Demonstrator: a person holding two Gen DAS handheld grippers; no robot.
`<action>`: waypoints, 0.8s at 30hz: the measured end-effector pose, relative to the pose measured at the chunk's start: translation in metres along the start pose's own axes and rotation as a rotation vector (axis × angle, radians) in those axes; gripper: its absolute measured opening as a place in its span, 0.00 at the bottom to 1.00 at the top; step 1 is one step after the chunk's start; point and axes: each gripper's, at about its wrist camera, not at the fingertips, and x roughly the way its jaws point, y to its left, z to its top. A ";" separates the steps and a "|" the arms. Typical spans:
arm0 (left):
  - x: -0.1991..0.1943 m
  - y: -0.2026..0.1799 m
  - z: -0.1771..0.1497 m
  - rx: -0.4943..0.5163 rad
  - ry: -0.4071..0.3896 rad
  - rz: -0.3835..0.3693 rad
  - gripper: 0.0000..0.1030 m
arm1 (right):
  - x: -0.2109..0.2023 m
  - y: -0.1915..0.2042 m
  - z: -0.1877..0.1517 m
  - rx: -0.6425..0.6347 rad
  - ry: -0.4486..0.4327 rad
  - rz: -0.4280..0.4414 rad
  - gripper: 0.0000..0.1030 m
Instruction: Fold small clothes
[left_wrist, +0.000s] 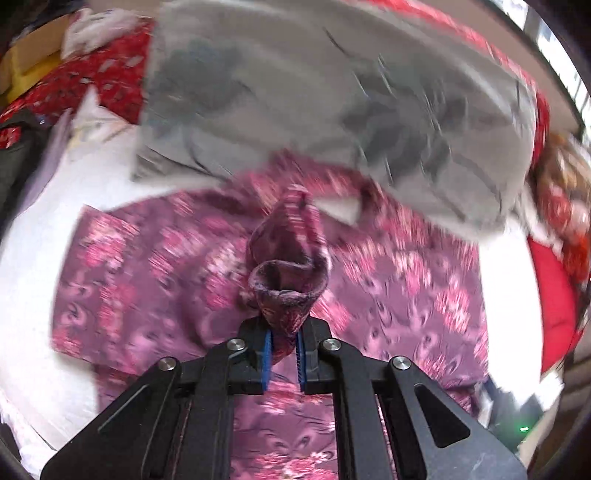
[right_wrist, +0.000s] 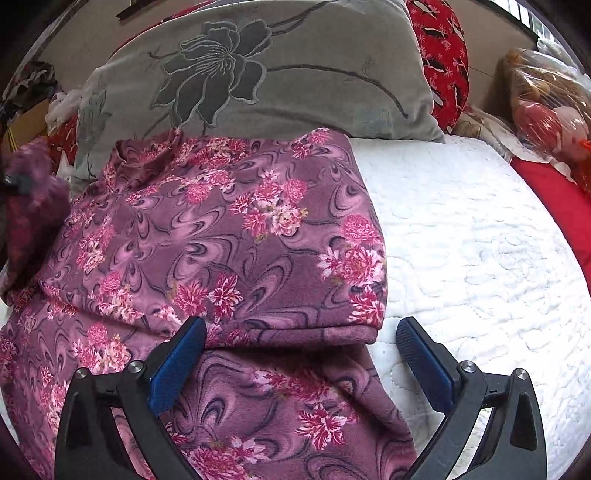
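Left wrist view shows the left gripper (left_wrist: 284, 345) with its fingers (left_wrist: 268, 363) closed on a bunched sleeve cuff (left_wrist: 286, 291) of the purple floral garment (left_wrist: 406, 295), lifted above its body. Right wrist view shows this garment (right_wrist: 221, 236) lying folded on the white bed cover (right_wrist: 480, 240), just in front of the grey flower pillow (right_wrist: 258, 74). The right gripper (right_wrist: 301, 365) has its fingers (right_wrist: 177, 369) wide apart over the garment's near edge, holding nothing.

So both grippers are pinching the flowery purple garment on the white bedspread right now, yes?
Not quite: only the left gripper is pinching the flowery purple garment. The right wrist view shows the right gripper wide open above it, on the white bedspread.
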 end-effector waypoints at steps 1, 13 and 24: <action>0.011 -0.009 -0.006 0.021 0.027 0.009 0.07 | 0.000 0.000 0.000 0.001 0.000 0.001 0.99; -0.007 0.013 -0.035 0.032 0.071 -0.174 0.32 | 0.004 0.000 0.004 -0.004 0.016 0.000 1.00; 0.012 0.165 -0.084 -0.406 0.160 -0.245 0.46 | -0.014 0.087 0.058 -0.041 0.041 0.241 0.94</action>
